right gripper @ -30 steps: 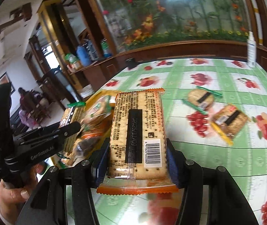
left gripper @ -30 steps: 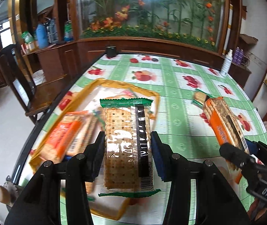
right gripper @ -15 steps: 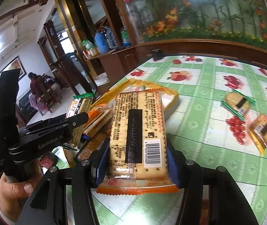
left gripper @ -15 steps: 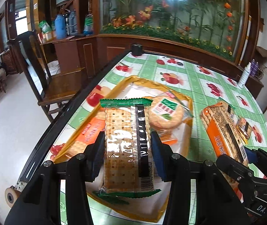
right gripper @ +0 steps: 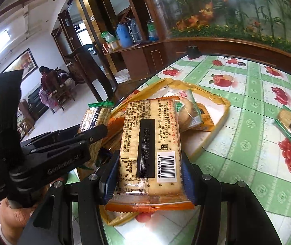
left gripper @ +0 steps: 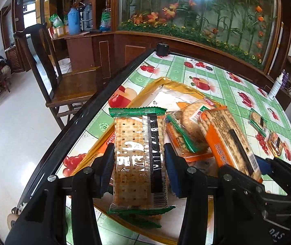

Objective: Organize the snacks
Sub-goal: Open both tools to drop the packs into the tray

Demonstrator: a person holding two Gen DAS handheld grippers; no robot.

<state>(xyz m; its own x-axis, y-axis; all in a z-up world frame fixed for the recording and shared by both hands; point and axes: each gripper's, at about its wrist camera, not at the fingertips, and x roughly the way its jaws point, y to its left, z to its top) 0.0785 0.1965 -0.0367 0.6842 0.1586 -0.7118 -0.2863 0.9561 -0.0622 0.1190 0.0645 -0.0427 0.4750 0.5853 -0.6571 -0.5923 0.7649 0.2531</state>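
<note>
Black hand-held gripper [right gripper: 148,170] frames with silver screws, blue finger pads [right gripper: 186,178], white lettering.

Colours and patterns: snack packs, tray, bench cloth

Between the black, blue-padded fingers [left gripper: 171,163]: green-edged cracker pack [left gripper: 138,159], clear film over tan dotted crackers, black stripe. Between the other blue-padded fingers [right gripper: 112,175]: orange-edged cracker pack [right gripper: 149,149], red print, black stripe, white barcode. Ahead of the fingers: yellow tray [right gripper: 221,110] with pale floor; round biscuit pack [left gripper: 188,122], green and red label. Bench [right gripper: 253,94]: green-and-white checks with red fruit, black rim.
</note>
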